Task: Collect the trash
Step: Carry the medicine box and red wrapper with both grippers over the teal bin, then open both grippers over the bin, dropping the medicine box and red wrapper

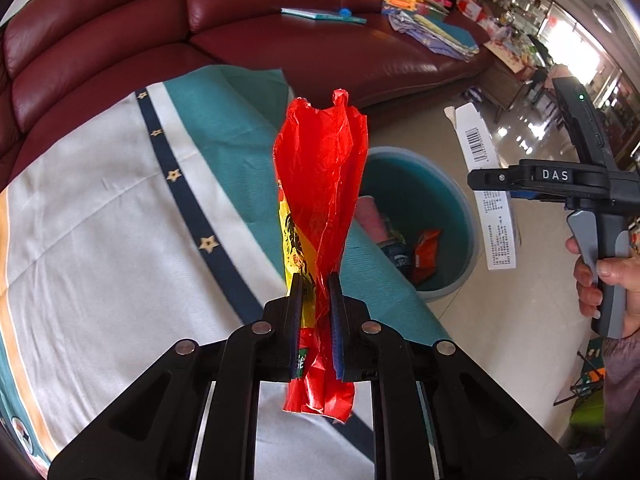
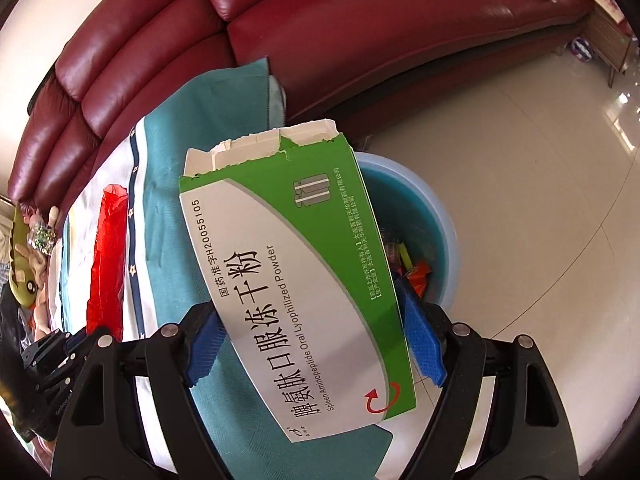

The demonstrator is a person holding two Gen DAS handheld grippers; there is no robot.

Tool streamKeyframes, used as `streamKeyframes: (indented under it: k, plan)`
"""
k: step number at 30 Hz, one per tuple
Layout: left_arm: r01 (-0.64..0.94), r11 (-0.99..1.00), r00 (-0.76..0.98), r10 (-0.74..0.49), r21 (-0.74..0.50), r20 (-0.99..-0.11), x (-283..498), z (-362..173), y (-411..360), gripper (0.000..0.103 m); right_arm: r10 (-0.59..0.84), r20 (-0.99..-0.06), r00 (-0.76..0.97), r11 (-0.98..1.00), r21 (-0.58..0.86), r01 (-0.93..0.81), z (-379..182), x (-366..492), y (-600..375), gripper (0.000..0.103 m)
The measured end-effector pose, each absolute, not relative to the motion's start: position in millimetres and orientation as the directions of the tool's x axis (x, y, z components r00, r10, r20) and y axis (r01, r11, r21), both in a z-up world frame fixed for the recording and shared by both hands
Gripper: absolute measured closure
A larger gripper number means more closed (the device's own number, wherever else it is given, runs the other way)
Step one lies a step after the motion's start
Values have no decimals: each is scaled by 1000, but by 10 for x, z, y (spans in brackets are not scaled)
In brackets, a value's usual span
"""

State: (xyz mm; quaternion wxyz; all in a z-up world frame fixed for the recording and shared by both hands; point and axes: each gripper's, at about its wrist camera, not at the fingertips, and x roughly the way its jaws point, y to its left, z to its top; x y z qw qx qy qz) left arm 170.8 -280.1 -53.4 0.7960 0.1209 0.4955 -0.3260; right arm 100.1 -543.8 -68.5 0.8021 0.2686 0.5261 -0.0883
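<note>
Right of centre, bin (image 1: 424,216): your target.
Left tool (image 1: 314,292): pinching red wrapper (image 1: 320,184) (flimsy; may snag).
Right tool (image 2: 304,344): clamping medicine box (image 2: 296,280); could overshoot.

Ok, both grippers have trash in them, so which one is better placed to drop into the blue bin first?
Right, probably. The green medicine box in the right gripper already overlaps the blue bin in its view. The left gripper, shut on the red wrapper, sits over the striped cloth, bin beyond.
</note>
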Motion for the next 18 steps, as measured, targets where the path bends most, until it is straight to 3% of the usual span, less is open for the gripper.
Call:
streamKeyframes:
  k: [11, 18]
  plan:
    - [688, 712, 240, -408, -142, -881, 1838, -691, -3451, 90, 220, -902, 371, 785, 390, 482, -1056, 1148, -5773, 25]
    - [686, 711, 223, -409, -155, -885, 1873, -763, -3622, 90, 181, -917, 355, 824, 339, 454, -969, 1154, -5823, 20]
